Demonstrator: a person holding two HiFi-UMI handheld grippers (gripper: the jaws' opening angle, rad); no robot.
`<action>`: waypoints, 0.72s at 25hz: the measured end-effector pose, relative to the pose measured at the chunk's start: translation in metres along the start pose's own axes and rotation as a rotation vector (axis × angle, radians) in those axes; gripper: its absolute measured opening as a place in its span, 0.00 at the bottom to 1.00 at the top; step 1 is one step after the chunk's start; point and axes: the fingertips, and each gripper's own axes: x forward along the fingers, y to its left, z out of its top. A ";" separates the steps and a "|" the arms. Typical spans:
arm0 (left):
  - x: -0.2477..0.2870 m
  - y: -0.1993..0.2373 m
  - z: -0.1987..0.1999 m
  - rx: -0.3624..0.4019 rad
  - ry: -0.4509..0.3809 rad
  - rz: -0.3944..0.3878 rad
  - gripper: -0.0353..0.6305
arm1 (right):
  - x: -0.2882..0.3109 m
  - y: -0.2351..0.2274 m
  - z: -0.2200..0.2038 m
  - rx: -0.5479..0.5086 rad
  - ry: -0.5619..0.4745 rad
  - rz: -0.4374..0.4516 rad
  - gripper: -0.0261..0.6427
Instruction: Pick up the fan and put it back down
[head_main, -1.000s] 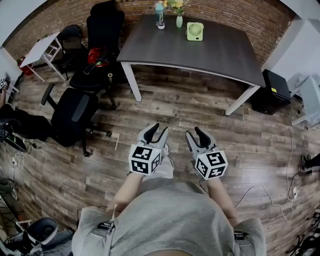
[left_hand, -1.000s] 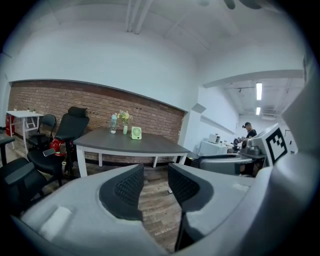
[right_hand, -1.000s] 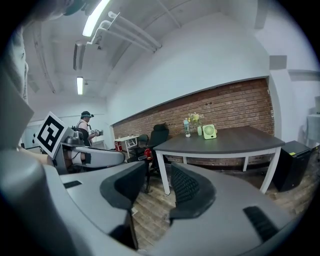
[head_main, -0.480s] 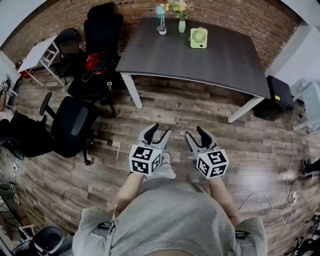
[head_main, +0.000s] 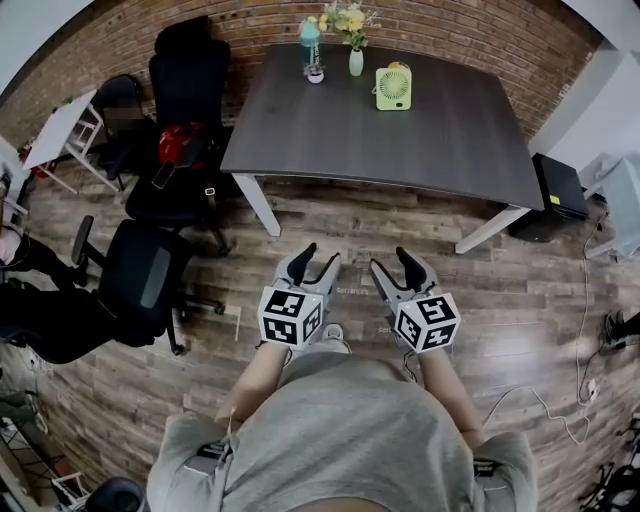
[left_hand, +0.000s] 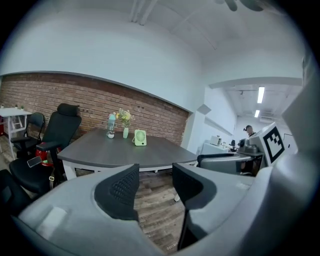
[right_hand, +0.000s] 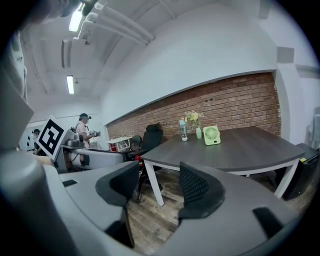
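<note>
A small light-green fan (head_main: 393, 87) (left_hand: 139, 137) (right_hand: 211, 135) stands upright at the far side of the dark grey table (head_main: 400, 140). Both grippers are held side by side over the wooden floor, well short of the table's near edge. My left gripper (head_main: 315, 264) (left_hand: 155, 180) is open and its jaws have just been opening, with nothing between them. My right gripper (head_main: 398, 266) (right_hand: 159, 182) is open too, its jaws just widened and empty.
A teal bottle (head_main: 311, 48) and a vase of flowers (head_main: 355, 57) stand left of the fan. Black office chairs (head_main: 150, 280) sit left of the table, a dark box (head_main: 560, 190) at its right. A cable (head_main: 530, 395) lies on the floor. A person (right_hand: 82, 135) stands far off.
Both grippers and the person have moved forward toward the table, which now lies nearer and larger in the head view. The jaws of both grippers stand a little wider.
</note>
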 end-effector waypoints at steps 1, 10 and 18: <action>0.006 0.005 0.003 0.002 0.000 -0.003 0.35 | 0.007 -0.003 0.003 0.002 -0.002 -0.003 0.39; 0.053 0.044 0.022 0.017 0.007 -0.018 0.35 | 0.064 -0.027 0.022 0.008 -0.015 -0.013 0.40; 0.082 0.068 0.030 0.016 0.019 -0.025 0.35 | 0.101 -0.045 0.031 0.025 -0.012 -0.017 0.40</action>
